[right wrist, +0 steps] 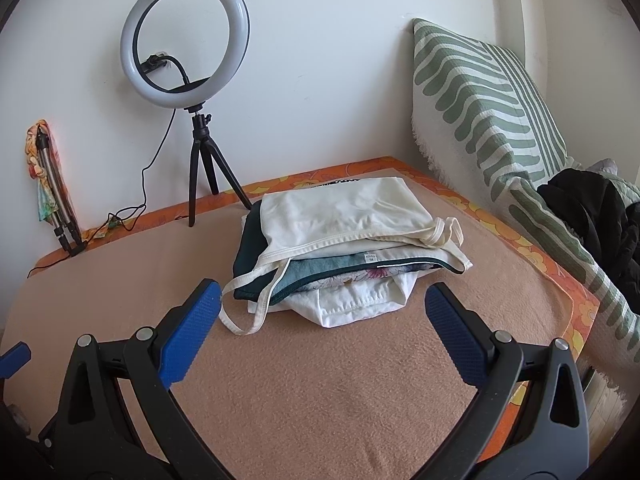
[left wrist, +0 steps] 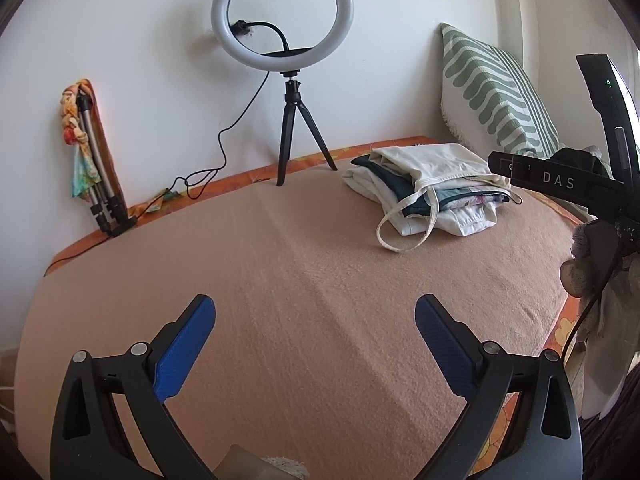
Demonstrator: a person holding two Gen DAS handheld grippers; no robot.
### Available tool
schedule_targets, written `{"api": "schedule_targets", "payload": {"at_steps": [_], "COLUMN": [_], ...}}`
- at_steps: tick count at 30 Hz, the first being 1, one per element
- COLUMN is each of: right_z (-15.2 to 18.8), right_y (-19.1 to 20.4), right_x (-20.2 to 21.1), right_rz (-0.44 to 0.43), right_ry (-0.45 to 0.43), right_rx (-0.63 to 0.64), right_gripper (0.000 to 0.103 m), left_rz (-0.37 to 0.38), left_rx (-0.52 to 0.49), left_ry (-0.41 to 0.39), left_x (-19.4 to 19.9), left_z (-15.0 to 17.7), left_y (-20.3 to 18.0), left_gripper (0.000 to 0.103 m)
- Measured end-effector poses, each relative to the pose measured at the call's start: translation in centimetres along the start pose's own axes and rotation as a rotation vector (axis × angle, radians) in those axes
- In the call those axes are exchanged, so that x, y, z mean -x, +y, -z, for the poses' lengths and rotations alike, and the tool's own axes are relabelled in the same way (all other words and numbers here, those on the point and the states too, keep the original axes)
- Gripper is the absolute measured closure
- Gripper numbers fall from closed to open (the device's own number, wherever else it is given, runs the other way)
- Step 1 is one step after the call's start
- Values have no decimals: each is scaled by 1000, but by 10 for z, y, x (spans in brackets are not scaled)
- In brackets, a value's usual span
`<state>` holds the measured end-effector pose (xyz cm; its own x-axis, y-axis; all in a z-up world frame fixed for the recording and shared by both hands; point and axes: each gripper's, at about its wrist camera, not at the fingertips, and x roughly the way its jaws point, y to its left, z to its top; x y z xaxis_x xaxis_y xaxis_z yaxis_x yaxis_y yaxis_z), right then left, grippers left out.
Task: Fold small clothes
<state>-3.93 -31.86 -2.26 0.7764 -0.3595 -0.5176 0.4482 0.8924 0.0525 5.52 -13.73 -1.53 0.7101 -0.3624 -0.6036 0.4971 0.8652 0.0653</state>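
Cream cotton tops the small stack of folded clothes (right wrist: pixel 344 248), which sits on the peach fleece blanket (right wrist: pixel 320 392) covering the bed, in front of the white ring light on its black tripod (right wrist: pixel 186 40) and a little toward the green-and-white striped cushion (right wrist: pixel 480 92). Under the cream camisole lie a dark teal piece, a floral one and a white one at the bottom.

The right hand-held gripper (right wrist: pixel 322 320) hangs just before that stack with its blue pads spread wide and nothing between them. The left hand-held gripper (left wrist: pixel 314 340) is equally wide apart and empty, over bare blanket well away from the stack on the side opposite the cushion.

What worries me is the loose cream strap (right wrist: pixel 244 308) looping off the stack's near corner, right beside the right gripper's left pad. If a pad catches it, I'd expect the camisole to drag askew and the layers beneath to slide. The stack is also uneven, its edges not lined up, so a nudge from the front could push it toward the ring light's tripod legs or topple the upper layers. The black cable (right wrist: pixel 132 208) trailing from the light looks clear for now.
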Motion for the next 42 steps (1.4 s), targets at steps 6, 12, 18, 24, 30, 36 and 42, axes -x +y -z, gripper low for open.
{"api": "schedule_targets", "payload": {"at_steps": [6,12,18,24,30,36,42], "right_z": [0,0,-1,0,0,0,0], "right_y": [0,1,1,1,1,1,1], "right_x": [-1,1,0,2,2,2,3], "right_rz": [0,2,1,0,0,1,0], "right_ry": [-1,-2,-3,-3,-3,-3,-1], "right_rx": [2,0,-1,0,-1,0,-4], "right_gripper": [0,0,0,0,0,0,0], "left_rz": [3,2,-3,-3,-3,-5,-1], "left_rx": [1,7,9,2,1,2,13], "left_ry": [0,-7,-13,-14,-16,-16,-24], "left_x": [1,2,4,5,5,5,9], "left_z": [1,1,0,0,0,0,0], "left_y": [-1,-1,-2,-1,-1,-2,-2], "left_gripper": [3,3,3,3,3,3,3]}}
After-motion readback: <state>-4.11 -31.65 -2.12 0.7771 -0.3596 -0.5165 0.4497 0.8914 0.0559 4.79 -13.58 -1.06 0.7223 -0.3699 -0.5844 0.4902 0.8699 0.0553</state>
